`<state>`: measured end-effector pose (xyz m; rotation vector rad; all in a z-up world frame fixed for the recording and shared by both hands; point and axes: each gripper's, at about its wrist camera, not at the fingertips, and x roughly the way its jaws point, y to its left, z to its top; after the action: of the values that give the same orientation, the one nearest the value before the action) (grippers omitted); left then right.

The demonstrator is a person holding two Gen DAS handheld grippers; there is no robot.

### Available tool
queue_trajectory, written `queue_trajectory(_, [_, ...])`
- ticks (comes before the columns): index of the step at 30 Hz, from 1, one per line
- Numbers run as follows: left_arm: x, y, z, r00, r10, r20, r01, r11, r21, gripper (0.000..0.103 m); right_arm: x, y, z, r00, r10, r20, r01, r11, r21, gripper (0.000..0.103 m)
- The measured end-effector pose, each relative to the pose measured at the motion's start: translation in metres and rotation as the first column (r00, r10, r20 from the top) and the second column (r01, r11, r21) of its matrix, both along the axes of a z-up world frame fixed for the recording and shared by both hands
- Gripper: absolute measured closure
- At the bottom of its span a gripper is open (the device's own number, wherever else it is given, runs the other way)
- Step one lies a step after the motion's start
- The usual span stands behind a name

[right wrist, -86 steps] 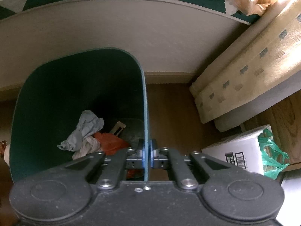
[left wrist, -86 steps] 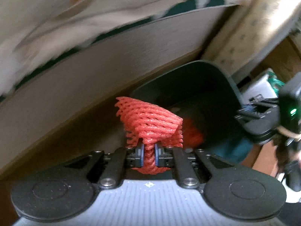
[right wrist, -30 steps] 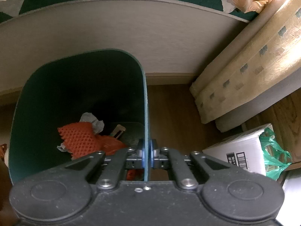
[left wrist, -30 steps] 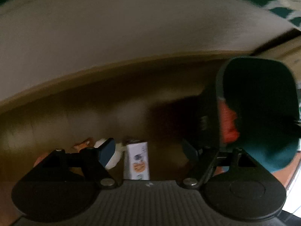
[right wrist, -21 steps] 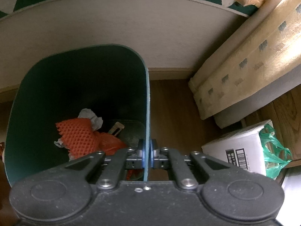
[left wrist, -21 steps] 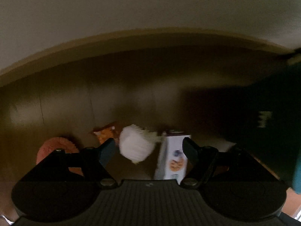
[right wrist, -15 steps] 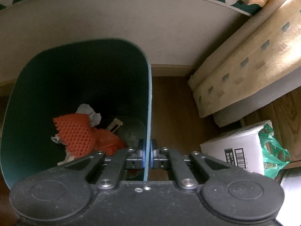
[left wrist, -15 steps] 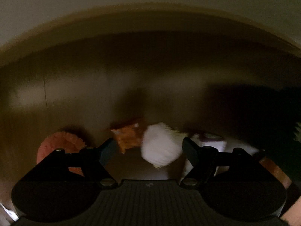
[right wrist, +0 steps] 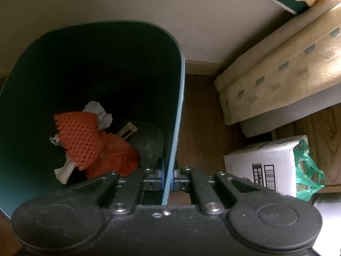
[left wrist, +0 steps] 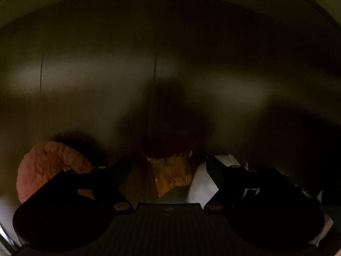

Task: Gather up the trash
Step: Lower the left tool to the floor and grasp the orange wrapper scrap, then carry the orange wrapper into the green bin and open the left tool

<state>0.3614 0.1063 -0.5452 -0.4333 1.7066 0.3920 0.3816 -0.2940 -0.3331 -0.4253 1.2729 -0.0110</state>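
My left gripper (left wrist: pixel 168 168) gaping wide over three scraps, holding nothing, my right gripper (right wrist: pixel 168 178) clamped on one bin (right wrist: pixel 178 98) wall, one red net (right wrist: pixel 80 136) inside

**Room low over the dark floor, crowded right of the bin**

The left tongs (left wrist: pixel 168 170) stand spread wide over the wooden floor (left wrist: pixel 170 64), with an orange wrapper (left wrist: pixel 172 177) in the gap between them, a pink foam net (left wrist: pixel 49 166) outside to their left and a white wad (left wrist: pixel 202 181) against the right finger. Ahead of these the floor is bare. The green bin (right wrist: pixel 64 64) opens wide above its trash, its right wall pinched by the right tongs (right wrist: pixel 168 177). To its right a mattress (right wrist: pixel 277 70) and a white box (right wrist: pixel 262 166) narrow the floor strip.
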Motion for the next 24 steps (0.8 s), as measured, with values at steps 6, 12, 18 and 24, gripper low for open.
queue_trajectory(6, [-0.006, 0.001, 0.0, 1.0, 0.025, -0.002, -0.025, 1.0, 0.001, 0.051, -0.001, 0.0, -0.001, 1.0, 0.002, -0.002, -0.002, 1.0, 0.002, 0.099])
queue_trajectory(12, [0.003, -0.001, 0.006, 1.0, 0.01, 0.002, -0.01, 1.0, 0.011, 0.07, -0.002, -0.003, -0.002, 1.0, 0.0, 0.001, 0.0, 1.0, 0.003, 0.099])
queue_trajectory(18, [0.012, 0.0, 0.034, 1.0, -0.002, 0.016, 0.002, 0.999, 0.04, 0.074, -0.001, -0.002, -0.001, 1.0, -0.001, 0.011, 0.001, 1.0, 0.004, 0.099])
queue_trajectory(24, [0.022, -0.015, 0.091, 0.994, -0.073, 0.086, 0.067, 0.995, 0.073, 0.074, -0.004, 0.005, 0.002, 0.998, 0.048, 0.041, -0.048, 0.999, 0.001, 0.1])
